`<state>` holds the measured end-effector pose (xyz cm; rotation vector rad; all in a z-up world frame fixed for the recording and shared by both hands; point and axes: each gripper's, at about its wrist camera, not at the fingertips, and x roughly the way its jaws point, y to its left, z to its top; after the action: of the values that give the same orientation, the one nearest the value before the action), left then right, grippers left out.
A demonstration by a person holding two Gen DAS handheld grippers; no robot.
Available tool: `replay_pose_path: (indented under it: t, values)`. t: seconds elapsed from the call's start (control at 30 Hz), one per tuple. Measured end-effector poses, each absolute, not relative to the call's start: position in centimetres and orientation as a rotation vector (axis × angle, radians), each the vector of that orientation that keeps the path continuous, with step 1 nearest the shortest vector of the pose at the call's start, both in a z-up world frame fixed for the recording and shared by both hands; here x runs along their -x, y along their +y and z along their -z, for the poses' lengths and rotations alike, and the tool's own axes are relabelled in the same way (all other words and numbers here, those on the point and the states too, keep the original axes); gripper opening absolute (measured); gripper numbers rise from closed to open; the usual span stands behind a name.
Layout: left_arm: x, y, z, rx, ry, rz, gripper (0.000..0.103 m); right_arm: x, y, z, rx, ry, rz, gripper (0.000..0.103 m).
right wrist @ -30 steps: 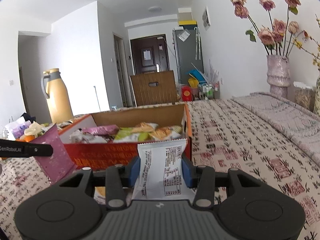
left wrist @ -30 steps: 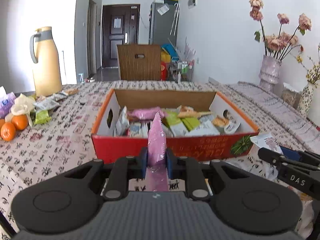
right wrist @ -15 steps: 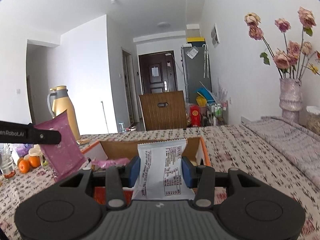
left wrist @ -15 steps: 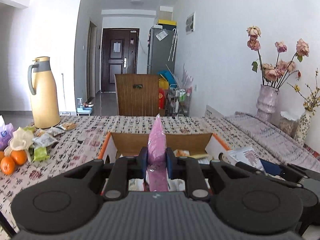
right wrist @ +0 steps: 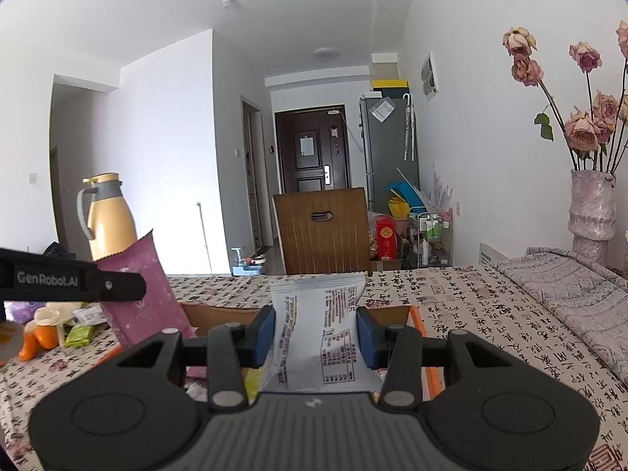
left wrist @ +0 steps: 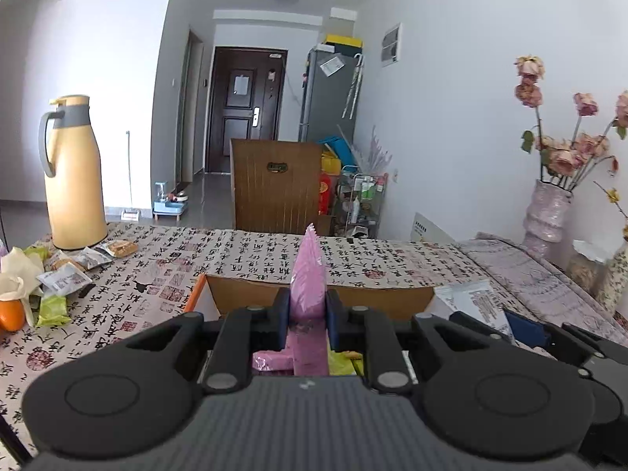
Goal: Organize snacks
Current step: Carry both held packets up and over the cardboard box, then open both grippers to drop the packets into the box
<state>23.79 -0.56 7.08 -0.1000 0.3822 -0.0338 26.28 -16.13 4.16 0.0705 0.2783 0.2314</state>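
The left gripper [left wrist: 307, 316] is closed on a pink packet [left wrist: 308, 274], held on its edge so that the serrated top points up. The right gripper [right wrist: 316, 331] is closed on a white packet [right wrist: 320, 329], which is held flat between the blue pads [right wrist: 263, 335] with its printed face toward the camera. Both packets are in the air above the box [left wrist: 369, 296], which sits on the worktop [left wrist: 235, 253] toward its near edge. Only the far cardboard wall and a little of the orange rim are visible; a few snacks show below the grippers, but most of the inside is hidden.

The main risk, as I judge it, is release without a good view. Because the gripper bodies cover the box, a packet that is let go too near the rim can fall outside onto the worktop.

The second risk is contact between the two tools. In the right view the left gripper [right wrist: 117, 284] and its pink packet [right wrist: 145, 294] are just beside the white one, so a sideways move can knock one packet loose.

The pink packet is thin and pinched only at its lower part, so it can slip or twist.

More snacks [left wrist: 66, 278] lie near the left edge, beside the oranges [left wrist: 10, 314] and the flask [left wrist: 72, 172], not yet sorted.
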Motion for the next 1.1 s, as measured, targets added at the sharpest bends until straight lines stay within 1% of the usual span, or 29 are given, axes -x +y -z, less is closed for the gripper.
replay_pose_path:
  t: [0.23,0.43,0.53,0.6,0.63,0.67,0.7,0.73,0.77,0.8,0.83,0.87,0.9,1.1]
  values:
    - [-25.8,0.2,-4.7,0.118,0.434,0.035,0.019,-28.0,-16.3,-2.5,-0.090,0.304,-0.223,0.043]
    - [-26.3,0.3,-4.0,0.114,0.460,0.034,0.019,-28.6,-15.9,-1.2,-0.070,0.361,-0.239,0.043]
    - [-26.4,0.3,-3.8,0.113,0.468,0.021,0.020,-28.5,-16.0,-1.2,-0.069,0.363,-0.232,0.047]
    - [-26.4,0.4,-3.8,0.116,0.468,0.006,0.035,-28.3,-16.1,-1.2,-0.071,0.359,-0.224,0.048]
    - [-26.3,0.5,-3.9,0.120,0.463,0.001,0.051,-28.3,-16.2,-1.2,-0.073,0.357,-0.221,0.050]
    - [-26.2,0.6,-3.9,0.120,0.456,-0.010,0.068,-28.3,-16.3,-1.3,-0.075,0.357,-0.220,0.056]
    - [-26.0,0.6,-4.0,0.116,0.446,-0.027,0.075,-28.2,-16.4,-1.3,-0.079,0.356,-0.219,0.065]
    - [-25.9,0.6,-4.0,0.112,0.437,-0.040,0.086,-28.2,-16.4,-1.3,-0.081,0.355,-0.219,0.071]
    - [-25.7,0.6,-4.1,0.108,0.429,-0.052,0.095,-28.1,-16.5,-1.3,-0.083,0.352,-0.217,0.081]
    - [-25.6,0.6,-4.2,0.108,0.425,-0.061,0.100,-28.1,-16.5,-1.3,-0.083,0.347,-0.215,0.088]
    - [-25.5,0.7,-4.3,0.109,0.417,-0.069,0.103,-28.0,-16.6,-1.4,-0.084,0.341,-0.210,0.091]
    - [-25.4,0.7,-4.3,0.108,0.412,-0.078,0.103,-27.9,-16.6,-1.4,-0.086,0.338,-0.207,0.099]
    - [-25.4,0.7,-4.4,0.108,0.413,-0.079,0.103,-27.9,-16.7,-1.4,-0.089,0.337,-0.202,0.103]
    - [-25.6,0.6,-4.3,0.101,0.422,-0.086,0.103,-27.9,-16.6,-1.2,-0.077,0.343,-0.196,0.103]
